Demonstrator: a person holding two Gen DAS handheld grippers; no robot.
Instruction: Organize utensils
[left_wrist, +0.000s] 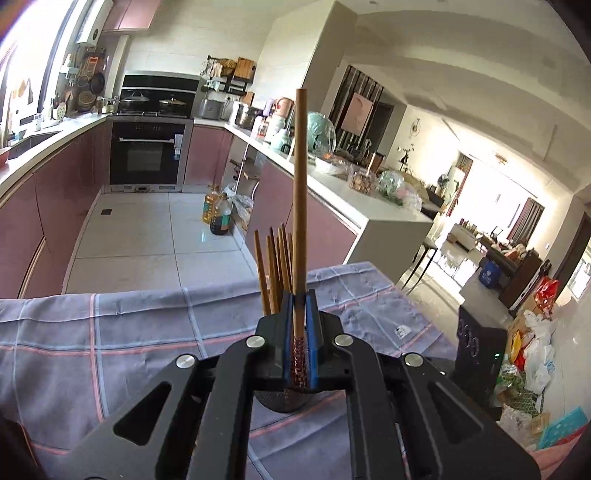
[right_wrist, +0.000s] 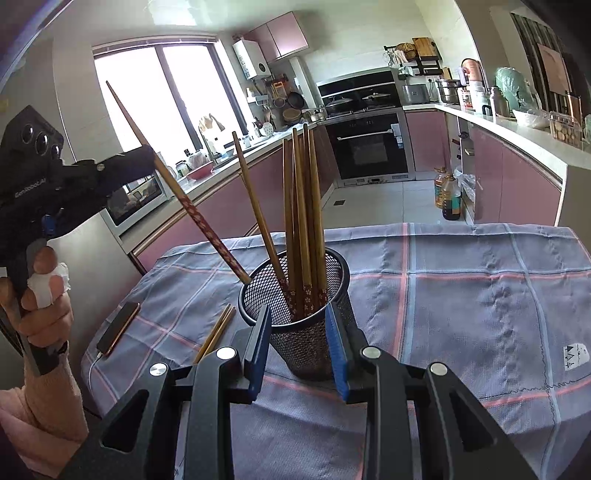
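A black mesh holder stands on the checked cloth with several brown chopsticks upright in it. My right gripper has its blue pads on both sides of the holder's wall and is shut on it. Up at the left, my left gripper is shut on one chopstick, which slants down so its patterned end meets the holder's left rim. In the left wrist view that chopstick stands up between the shut pads of the left gripper, the other chopsticks sit just behind, and the holder shows below.
Two loose chopsticks lie on the cloth left of the holder. A phone with a white cable lies near the table's left edge. A person's hand grips the left tool. Kitchen counters and oil bottles stand beyond the table.
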